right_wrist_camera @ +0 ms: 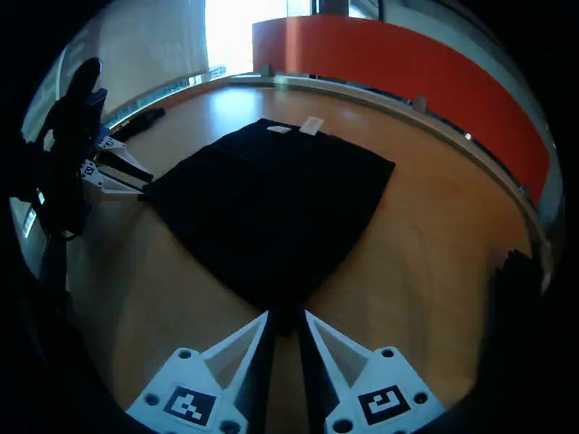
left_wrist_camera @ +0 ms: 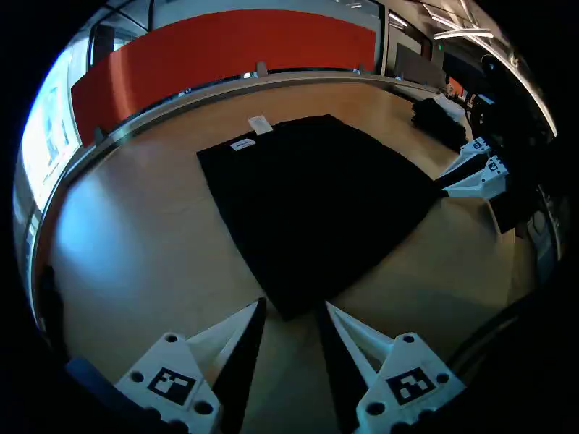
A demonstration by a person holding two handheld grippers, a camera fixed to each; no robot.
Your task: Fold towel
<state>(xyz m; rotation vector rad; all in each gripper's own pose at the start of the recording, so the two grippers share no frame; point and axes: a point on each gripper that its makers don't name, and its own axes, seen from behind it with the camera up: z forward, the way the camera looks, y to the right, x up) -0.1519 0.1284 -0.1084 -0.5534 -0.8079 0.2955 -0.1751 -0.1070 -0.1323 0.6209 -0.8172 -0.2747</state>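
Observation:
A black towel point(left_wrist_camera: 311, 195) point(right_wrist_camera: 268, 202) lies spread flat on a wooden table point(left_wrist_camera: 137, 239) point(right_wrist_camera: 427, 239). My left gripper point(left_wrist_camera: 293, 307) is open at its near corner, and the corner tip lies between the two fingertips. My right gripper point(right_wrist_camera: 285, 316) stands at another corner with its fingers a narrow gap apart; that corner reaches in between them and table wood shows in the gap. The right gripper point(left_wrist_camera: 443, 186) is also seen from the left gripper view at the towel's right corner. The left gripper point(right_wrist_camera: 143, 186) shows at the left corner in the right gripper view, held by a dark-gloved hand point(right_wrist_camera: 69, 137).
A small white card point(left_wrist_camera: 259, 124) point(right_wrist_camera: 313, 124) lies just past the towel's far edge, and a white tag point(left_wrist_camera: 242, 145) sits on the towel there. A dark heap of cloth point(left_wrist_camera: 438, 119) rests far off on the table. A red partition point(left_wrist_camera: 217, 50) point(right_wrist_camera: 434, 72) runs behind the table's edge.

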